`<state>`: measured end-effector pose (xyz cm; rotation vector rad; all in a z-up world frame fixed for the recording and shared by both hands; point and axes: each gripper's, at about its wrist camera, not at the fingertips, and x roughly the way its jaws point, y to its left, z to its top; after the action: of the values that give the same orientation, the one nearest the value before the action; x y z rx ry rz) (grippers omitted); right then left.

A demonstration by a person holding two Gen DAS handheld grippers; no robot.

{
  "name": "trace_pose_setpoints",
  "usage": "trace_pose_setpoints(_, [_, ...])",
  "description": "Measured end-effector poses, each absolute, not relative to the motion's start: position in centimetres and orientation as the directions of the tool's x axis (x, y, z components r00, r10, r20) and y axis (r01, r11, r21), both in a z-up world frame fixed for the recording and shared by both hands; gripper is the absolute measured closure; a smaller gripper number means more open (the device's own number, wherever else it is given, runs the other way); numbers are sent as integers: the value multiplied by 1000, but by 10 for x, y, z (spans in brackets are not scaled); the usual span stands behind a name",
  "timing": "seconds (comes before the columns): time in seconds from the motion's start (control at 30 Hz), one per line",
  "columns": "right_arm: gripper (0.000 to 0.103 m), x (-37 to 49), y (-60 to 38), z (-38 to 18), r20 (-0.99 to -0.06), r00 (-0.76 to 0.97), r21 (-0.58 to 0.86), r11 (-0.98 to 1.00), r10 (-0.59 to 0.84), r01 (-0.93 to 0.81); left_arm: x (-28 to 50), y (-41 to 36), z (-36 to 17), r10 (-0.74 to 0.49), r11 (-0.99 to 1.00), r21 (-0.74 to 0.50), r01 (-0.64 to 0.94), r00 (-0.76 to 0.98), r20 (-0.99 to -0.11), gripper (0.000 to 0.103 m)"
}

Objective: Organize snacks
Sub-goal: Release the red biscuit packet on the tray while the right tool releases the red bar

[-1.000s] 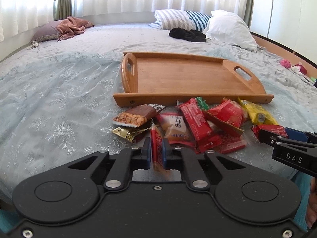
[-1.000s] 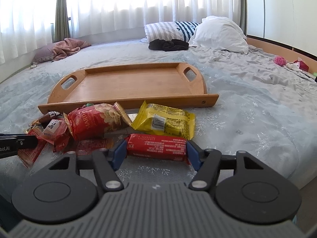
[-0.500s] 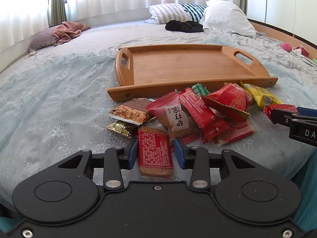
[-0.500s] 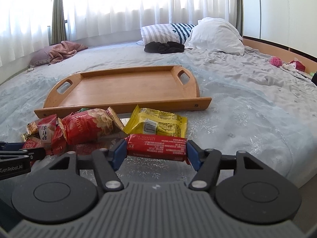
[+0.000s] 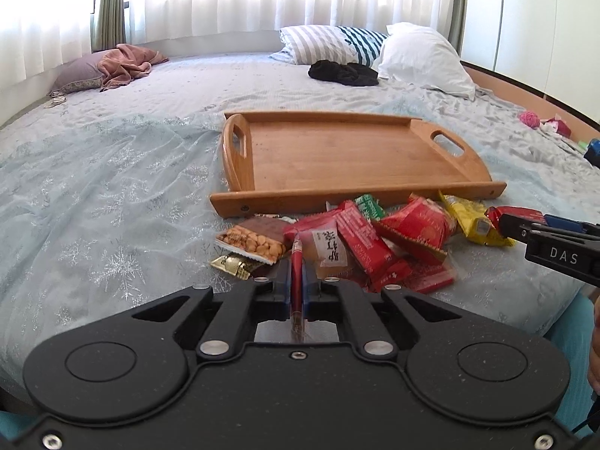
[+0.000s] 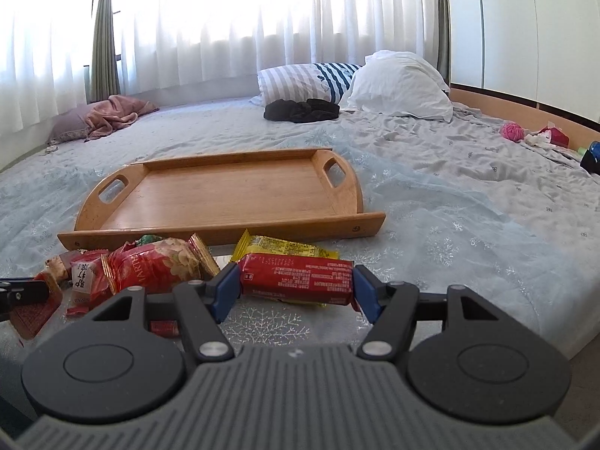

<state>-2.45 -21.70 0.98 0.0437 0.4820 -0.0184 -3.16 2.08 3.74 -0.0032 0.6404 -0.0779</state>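
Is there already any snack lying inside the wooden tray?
No, the wooden tray shows only bare wood inside, and the snack pile lies on the bed in front of it.

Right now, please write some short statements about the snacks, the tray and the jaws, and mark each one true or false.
1. The wooden tray holds no snacks. True.
2. The right gripper is empty. False: its jaws clamp a red bar by its two ends.
3. The left gripper is shut on a thin red packet held edge-on. True.
4. The yellow packet lies inside the tray. False: it lies on the bed, in front of the tray.
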Motion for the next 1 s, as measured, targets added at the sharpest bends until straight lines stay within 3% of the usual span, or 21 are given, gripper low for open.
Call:
trace_pose_setpoints(0.2, [36, -19, -222, 16, -452, 892, 55, 998, 5, 22, -28, 20, 42, -95, 996, -55, 77, 794, -601, 98])
trace_pose_setpoints(0.6, [36, 34, -242, 31, -428, 899, 106, 993, 94, -53, 21, 10, 100, -241, 968, -181, 175, 854, -460, 98])
trace_pose_setpoints(0.73, [36, 63, -245, 27, -456, 883, 92, 992, 114, -81, 65, 3, 101, -331, 930, -310, 199, 821, -466, 98])
trace_pose_setpoints(1.0, [36, 108, -248, 9, -512, 842, 55, 985, 168, -163, 140, -19, 72, -390, 883, -439, 164, 777, -494, 98])
